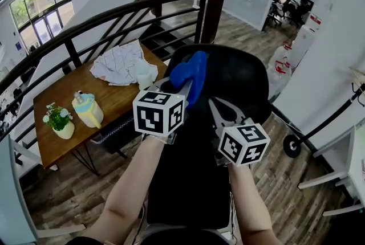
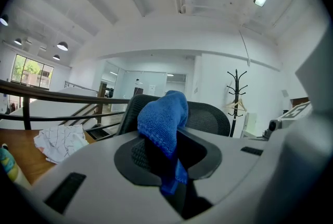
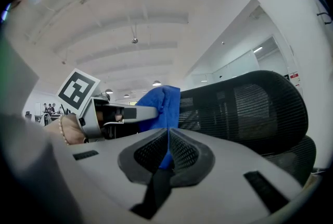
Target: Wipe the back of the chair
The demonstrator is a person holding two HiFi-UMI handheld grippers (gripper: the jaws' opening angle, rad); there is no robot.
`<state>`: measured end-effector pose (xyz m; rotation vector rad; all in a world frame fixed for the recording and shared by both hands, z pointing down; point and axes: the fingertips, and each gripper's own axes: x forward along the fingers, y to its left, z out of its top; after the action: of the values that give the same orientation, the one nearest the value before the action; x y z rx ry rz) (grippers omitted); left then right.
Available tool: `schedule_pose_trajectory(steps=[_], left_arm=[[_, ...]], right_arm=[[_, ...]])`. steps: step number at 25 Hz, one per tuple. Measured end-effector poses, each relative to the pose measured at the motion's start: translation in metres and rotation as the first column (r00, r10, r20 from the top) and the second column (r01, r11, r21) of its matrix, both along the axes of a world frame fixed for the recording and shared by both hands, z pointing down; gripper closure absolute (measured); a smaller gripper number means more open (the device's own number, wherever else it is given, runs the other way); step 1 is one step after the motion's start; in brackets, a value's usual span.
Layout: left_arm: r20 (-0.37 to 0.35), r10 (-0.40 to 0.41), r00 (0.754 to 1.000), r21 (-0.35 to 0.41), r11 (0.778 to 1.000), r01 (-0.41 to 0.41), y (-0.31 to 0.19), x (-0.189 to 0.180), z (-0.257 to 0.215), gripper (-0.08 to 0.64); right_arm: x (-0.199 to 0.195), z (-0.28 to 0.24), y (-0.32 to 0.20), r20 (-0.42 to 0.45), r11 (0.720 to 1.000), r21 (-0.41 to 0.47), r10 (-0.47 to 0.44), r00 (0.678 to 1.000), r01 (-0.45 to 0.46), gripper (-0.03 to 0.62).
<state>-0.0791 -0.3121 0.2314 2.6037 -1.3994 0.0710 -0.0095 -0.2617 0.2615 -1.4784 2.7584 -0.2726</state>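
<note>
Fills centre frame of the head view: chair [image 1: 239, 76], black mesh back, just past both tools. Bunched at its top edge, upper centre: cloth [image 1: 188, 70], blue, clamped firmly in the left claw [image 1: 189, 89]; touching the mesh or not, hard to tell. Just right of that, right claw [image 1: 219, 113], pressed nearly together, with a blue sliver in the slit, gripped or merely behind, unclear. Looks like the approach before a stroke. Next calls for laying the cloth flat against the mesh and sweeping across. By count: one chair, one cloth, two claws, one desk [image 1: 114, 98] at left.
</note>
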Motion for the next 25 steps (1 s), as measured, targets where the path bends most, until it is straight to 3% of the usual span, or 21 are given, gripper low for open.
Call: schedule_pose_trajectory(steps=[15,25], left_arm=[[0.016,-0.077,0.997,-0.036,0.996,0.078,0.027,-0.044,0.026,0.474],[-0.030,-0.036,0.999,-0.075,0.997,0.034,0.049,0.014,0.055,0.474]], right_arm=[[0.016,0.019,0.013,0.066,0.998,-0.053,0.036,0.997,-0.032,0.563],[0.096,0.054,0.023,0.112,0.985,-0.116,0.140,0.984,-0.127,0.563]])
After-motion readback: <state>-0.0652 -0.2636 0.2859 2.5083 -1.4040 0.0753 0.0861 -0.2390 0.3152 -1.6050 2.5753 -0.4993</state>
